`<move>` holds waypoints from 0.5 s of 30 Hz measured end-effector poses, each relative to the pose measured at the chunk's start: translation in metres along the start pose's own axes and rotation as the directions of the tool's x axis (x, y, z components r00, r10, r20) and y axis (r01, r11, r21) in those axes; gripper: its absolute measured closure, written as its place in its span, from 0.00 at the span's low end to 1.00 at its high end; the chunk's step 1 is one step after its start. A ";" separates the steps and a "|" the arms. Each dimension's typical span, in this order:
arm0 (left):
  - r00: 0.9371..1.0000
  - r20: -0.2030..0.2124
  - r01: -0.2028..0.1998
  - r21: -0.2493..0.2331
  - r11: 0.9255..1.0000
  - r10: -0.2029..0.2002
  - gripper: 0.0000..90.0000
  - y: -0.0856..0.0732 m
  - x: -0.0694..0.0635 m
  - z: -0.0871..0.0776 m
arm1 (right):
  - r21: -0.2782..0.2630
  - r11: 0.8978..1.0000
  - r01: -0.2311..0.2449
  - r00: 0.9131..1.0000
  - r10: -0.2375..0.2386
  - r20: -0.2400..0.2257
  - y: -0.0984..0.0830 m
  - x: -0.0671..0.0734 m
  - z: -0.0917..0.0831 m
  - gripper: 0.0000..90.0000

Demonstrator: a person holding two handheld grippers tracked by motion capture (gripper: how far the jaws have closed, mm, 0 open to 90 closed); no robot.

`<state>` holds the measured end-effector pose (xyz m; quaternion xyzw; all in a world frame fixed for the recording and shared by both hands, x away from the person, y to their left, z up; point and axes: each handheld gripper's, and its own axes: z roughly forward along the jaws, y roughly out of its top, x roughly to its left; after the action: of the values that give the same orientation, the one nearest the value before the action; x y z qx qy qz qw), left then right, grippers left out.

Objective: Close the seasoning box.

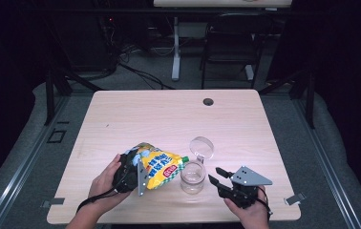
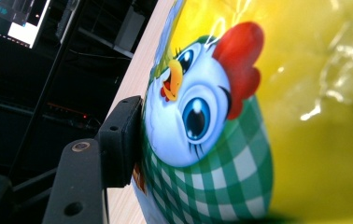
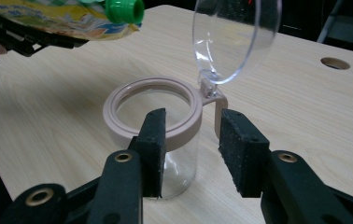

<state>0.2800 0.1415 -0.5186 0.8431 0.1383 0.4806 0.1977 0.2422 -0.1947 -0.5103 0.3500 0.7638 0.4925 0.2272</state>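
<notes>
The left gripper (image 1: 138, 172) clasped the yellow pouch (image 1: 162, 168) beside the open, empty jar (image 1: 192, 177); the right gripper (image 1: 219, 179) waited unclenched, nothing poured yet.

Lab or test room; dark curtains (image 1: 6, 71), floor cables (image 1: 140, 71), bare desk (image 1: 169, 114), monitor (image 2: 16, 18).

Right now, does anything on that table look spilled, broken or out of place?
Nothing stands out. The clear glass jar with the pinkish rim stands upright, its clear hinged lid flipped open, and the yellow snack pouch with the green cap is held tilted beside it. No spill shows on the light wooden table.
</notes>
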 end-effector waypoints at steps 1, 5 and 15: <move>1.000 -0.001 0.001 0.002 1.000 -0.001 0.47 0.000 0.000 0.000 | 0.006 1.000 0.011 1.000 -0.011 0.002 0.001 0.002 0.001 0.70; 1.000 -0.005 0.008 0.003 1.000 -0.008 0.47 0.001 -0.004 0.000 | 0.014 0.998 0.062 0.998 -0.062 0.007 0.004 0.012 0.003 0.73; 1.000 -0.013 -0.028 0.031 0.999 0.029 0.47 0.001 -0.009 0.003 | 0.051 0.977 0.205 0.977 -0.208 0.049 0.010 0.036 0.010 0.81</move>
<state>0.2780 0.1361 -0.5258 0.8447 0.1349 0.4867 0.1771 0.2287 -0.1587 -0.5056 0.2870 0.8006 0.4391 0.2896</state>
